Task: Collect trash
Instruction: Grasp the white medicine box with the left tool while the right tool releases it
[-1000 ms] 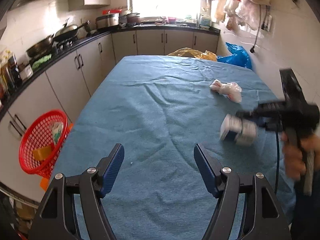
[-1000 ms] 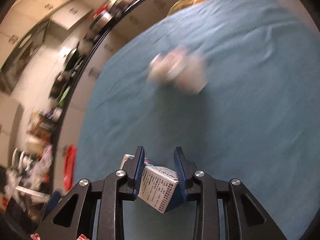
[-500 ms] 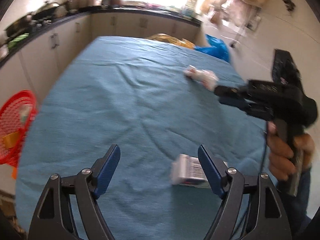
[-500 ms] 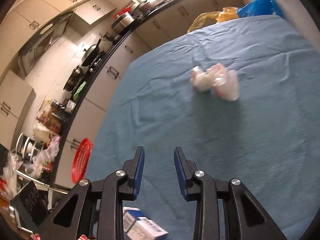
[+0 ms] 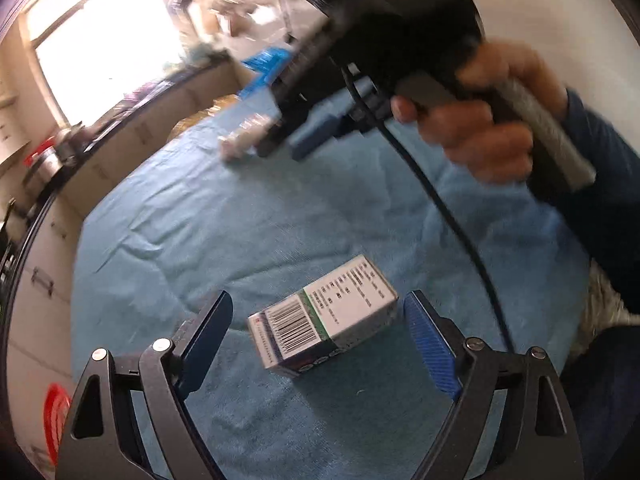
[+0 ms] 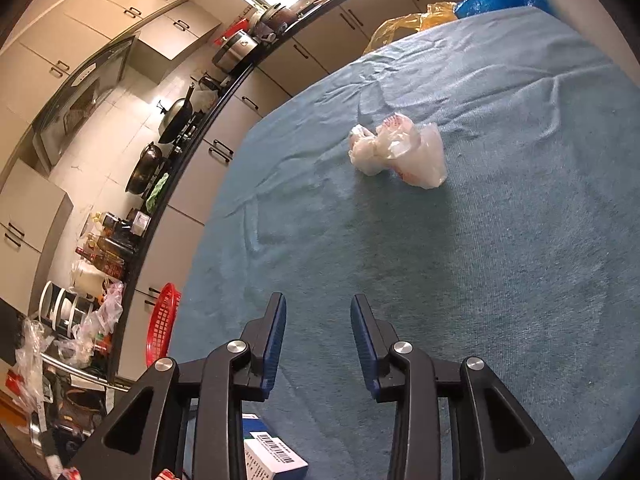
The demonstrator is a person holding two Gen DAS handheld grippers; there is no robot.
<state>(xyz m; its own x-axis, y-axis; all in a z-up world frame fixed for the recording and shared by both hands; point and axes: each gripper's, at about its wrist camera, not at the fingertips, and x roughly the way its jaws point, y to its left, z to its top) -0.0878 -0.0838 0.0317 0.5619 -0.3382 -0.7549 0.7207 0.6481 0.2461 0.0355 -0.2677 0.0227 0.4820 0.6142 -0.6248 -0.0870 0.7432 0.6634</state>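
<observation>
The small cardboard box (image 5: pixel 324 320) with a barcode lies on the blue cloth of the table (image 5: pixel 240 232), between the pads of the left hand-held gripper (image 5: pixel 318 332), whose jaws are opening wide and touch neither side of it. The right hand-held gripper (image 6: pixel 319 336), gripped by a hand (image 5: pixel 480 120), has its jaws opening with nothing between them, above the cloth. It points toward the crumpled plastic bag (image 6: pixel 400 150) lying farther along the table, well apart from the box.
</observation>
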